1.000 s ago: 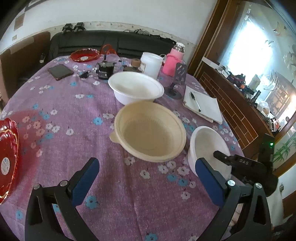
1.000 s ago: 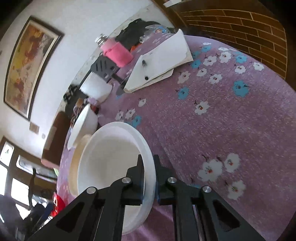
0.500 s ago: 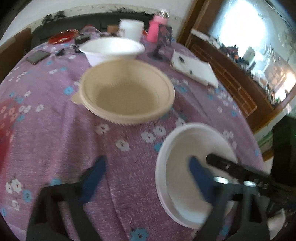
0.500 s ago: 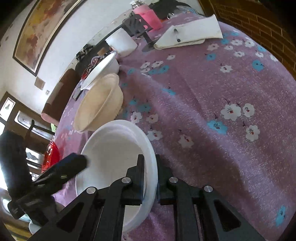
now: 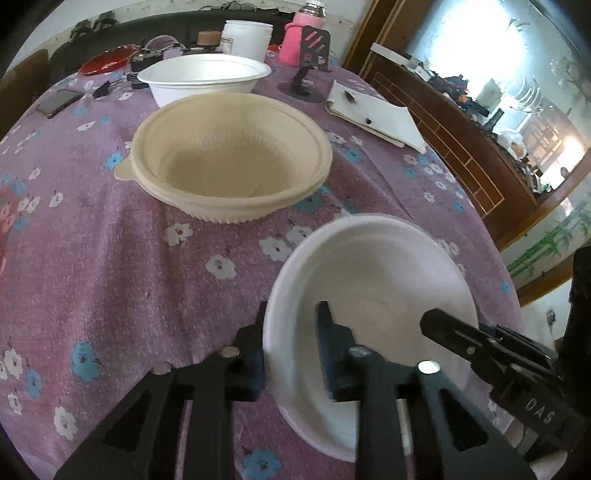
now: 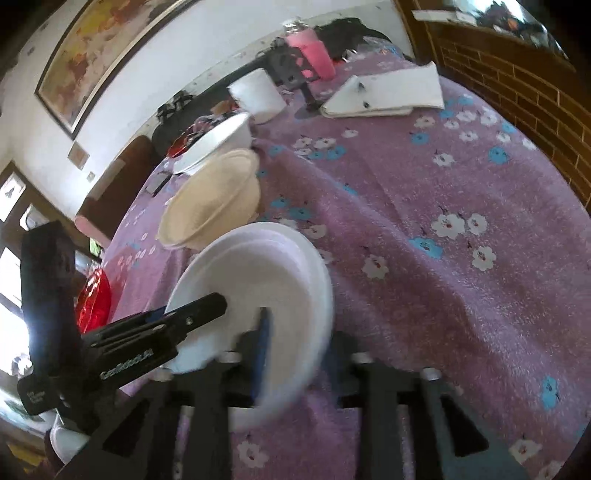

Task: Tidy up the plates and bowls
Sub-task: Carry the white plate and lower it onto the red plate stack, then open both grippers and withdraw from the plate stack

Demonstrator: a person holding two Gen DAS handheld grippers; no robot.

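Observation:
A small white bowl is tilted above the purple floral tablecloth near the front edge. My left gripper is closing on its near rim, one finger outside and one inside. My right gripper has its jaws spread a little around the bowl's rim, blurred; it shows in the left wrist view at the right. A beige bowl stands behind, a larger white bowl behind that.
At the table's back stand a white tub, a pink bottle, a phone stand and a notepad with pen. A red plate lies at the left edge. A phone lies far left.
My left gripper moved down to the small white bowl and narrowed its jaws over the rim. My right gripper, earlier shut on the rim, has loosened its jaws.

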